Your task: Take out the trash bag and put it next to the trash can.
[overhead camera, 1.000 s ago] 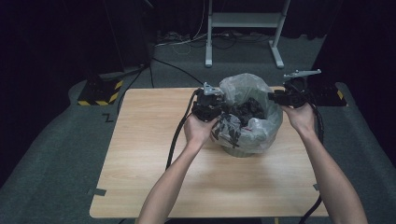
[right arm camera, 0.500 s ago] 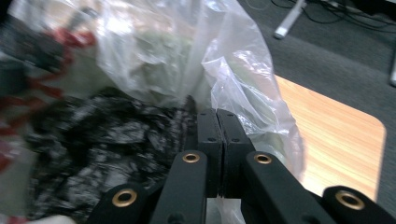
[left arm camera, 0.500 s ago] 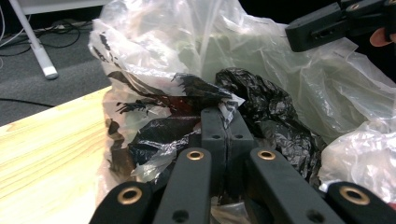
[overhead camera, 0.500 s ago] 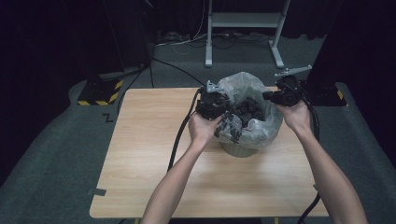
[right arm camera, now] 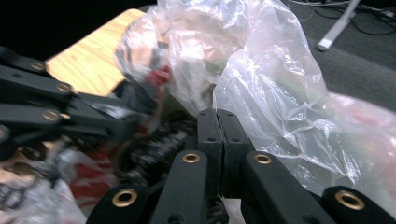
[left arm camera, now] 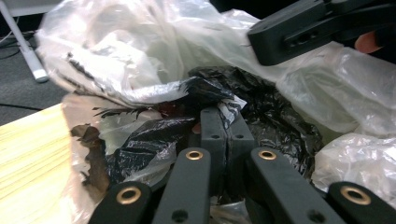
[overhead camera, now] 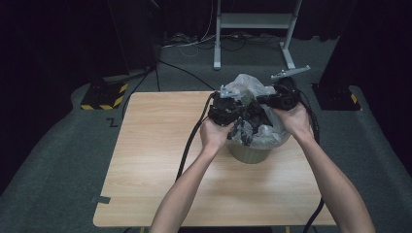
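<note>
A pale round bin [overhead camera: 250, 153] lined with a clear plastic bag [overhead camera: 252, 85] stands on the wooden table [overhead camera: 155, 145], right of centre. Black crumpled film [left arm camera: 275, 116] and red scraps lie inside the bag. My left gripper [overhead camera: 238, 104] sits at the bag's left rim. Its jaws are shut on a fold of clear and black film [left arm camera: 226, 116]. My right gripper [overhead camera: 266, 101] is at the bag's right rim, close to the left one. It is shut on the clear bag [right arm camera: 261, 70], which rises from its tips [right arm camera: 217, 116]. The bag's top is gathered between the two.
The left gripper's cable [overhead camera: 187, 150] trails across the table toward the front edge. On the grey floor mat stand a yellow-striped black box [overhead camera: 102, 94] at left, a black box [overhead camera: 335, 97] at right and a white stand [overhead camera: 252, 39] behind the table.
My right gripper has moved left toward the left gripper, drawing the bag's right rim inward; the bag's mouth is now bunched at the middle. The left gripper has hardly moved.
</note>
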`<state>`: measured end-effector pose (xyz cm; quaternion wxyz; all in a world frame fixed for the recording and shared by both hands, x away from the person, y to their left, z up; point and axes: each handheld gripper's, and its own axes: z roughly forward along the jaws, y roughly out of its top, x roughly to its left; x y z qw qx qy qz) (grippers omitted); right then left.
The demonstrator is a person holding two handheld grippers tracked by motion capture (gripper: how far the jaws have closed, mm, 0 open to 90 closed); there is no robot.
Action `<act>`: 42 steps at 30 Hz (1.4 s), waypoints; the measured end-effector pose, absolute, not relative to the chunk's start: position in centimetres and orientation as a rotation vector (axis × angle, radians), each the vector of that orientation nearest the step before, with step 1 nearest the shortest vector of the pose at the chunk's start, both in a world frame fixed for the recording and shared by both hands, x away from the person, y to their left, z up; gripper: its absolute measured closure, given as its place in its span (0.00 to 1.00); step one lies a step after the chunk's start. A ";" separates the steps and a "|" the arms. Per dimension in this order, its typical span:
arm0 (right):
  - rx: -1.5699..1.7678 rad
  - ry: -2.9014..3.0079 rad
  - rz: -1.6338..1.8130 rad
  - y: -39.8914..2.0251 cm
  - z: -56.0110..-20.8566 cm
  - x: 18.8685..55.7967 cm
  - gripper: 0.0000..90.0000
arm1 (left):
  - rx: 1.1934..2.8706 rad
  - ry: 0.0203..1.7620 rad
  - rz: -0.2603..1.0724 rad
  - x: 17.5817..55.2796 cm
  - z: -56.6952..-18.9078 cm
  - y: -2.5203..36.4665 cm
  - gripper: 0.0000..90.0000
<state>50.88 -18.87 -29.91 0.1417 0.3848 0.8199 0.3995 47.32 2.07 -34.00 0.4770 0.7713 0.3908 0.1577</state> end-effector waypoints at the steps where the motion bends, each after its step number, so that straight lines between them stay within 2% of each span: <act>1: 1.105 2.371 1.156 -18.6 -29.9 50.9 0.99 | 1.885 0.948 0.387 47.3 -34.0 2.0 0.98; 14: 1.105 2.389 1.275 -16.2 -29.5 50.9 0.99 | 1.868 0.920 0.390 47.3 -34.0 1.7 0.93; 16: 1.110 2.388 1.284 -16.1 -29.6 50.9 0.99 | 1.864 0.918 0.374 47.3 -34.0 1.7 0.83; 17: 1.113 2.387 1.286 -16.0 -29.6 51.0 0.99 | 1.859 0.921 0.367 47.4 -34.1 1.7 0.83; 19: 1.116 2.392 1.292 -15.9 -29.8 51.0 0.99 | 1.853 0.923 0.357 47.4 -34.1 1.6 0.69; 20: 1.116 2.392 1.292 -15.9 -29.8 51.0 0.99 | 1.850 0.925 0.346 47.5 -34.2 1.5 0.69; 21: 1.115 2.395 1.298 -15.9 -29.9 51.0 0.99 | 1.850 0.925 0.338 47.6 -34.3 1.3 0.62; 29: 1.110 2.409 1.316 -15.5 -30.1 50.8 0.99 | 1.836 0.943 0.349 47.9 -34.4 0.6 0.53; 32: 1.106 2.411 1.322 -15.5 -30.1 50.7 0.99 | 1.840 0.946 0.369 47.9 -34.3 0.4 0.54; 33: 1.105 2.414 1.333 -15.4 -30.2 50.7 0.99 | 1.840 0.948 0.382 47.9 -34.3 0.2 0.58; 34: 1.105 2.414 1.333 -15.4 -30.2 50.7 0.99 | 1.840 0.949 0.390 47.9 -34.3 0.2 0.58; 42: 1.115 2.420 1.343 -15.6 -30.2 50.7 0.98 | 1.872 0.964 0.470 48.0 -34.4 0.1 0.86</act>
